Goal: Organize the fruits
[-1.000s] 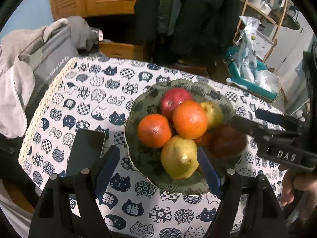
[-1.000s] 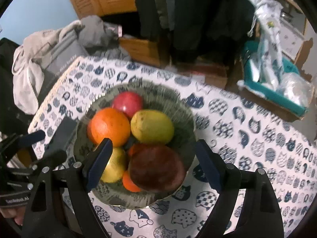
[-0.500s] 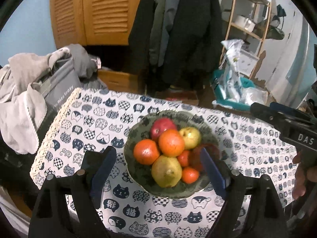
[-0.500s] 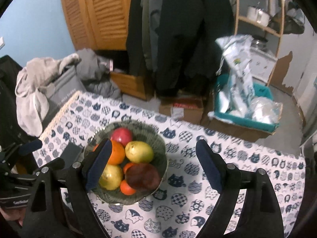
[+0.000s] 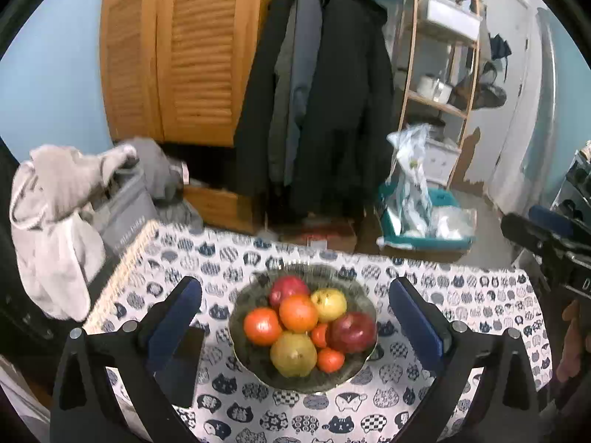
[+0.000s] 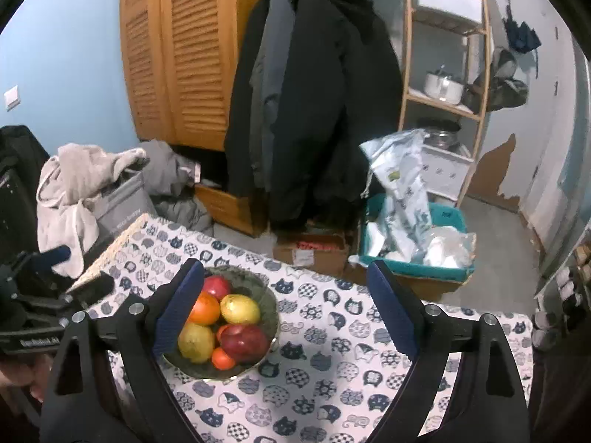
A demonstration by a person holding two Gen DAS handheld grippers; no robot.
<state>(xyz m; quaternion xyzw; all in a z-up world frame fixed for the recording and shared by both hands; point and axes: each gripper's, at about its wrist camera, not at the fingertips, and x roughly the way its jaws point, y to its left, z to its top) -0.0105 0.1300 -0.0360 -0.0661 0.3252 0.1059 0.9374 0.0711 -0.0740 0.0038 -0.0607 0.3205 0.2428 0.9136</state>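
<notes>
Pear [image 5: 293, 354] stem toward camera

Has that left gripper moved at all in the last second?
Yes. The left gripper has pulled up and back from the fruit bowl, which now looks smaller and farther between its open fingers.
</notes>
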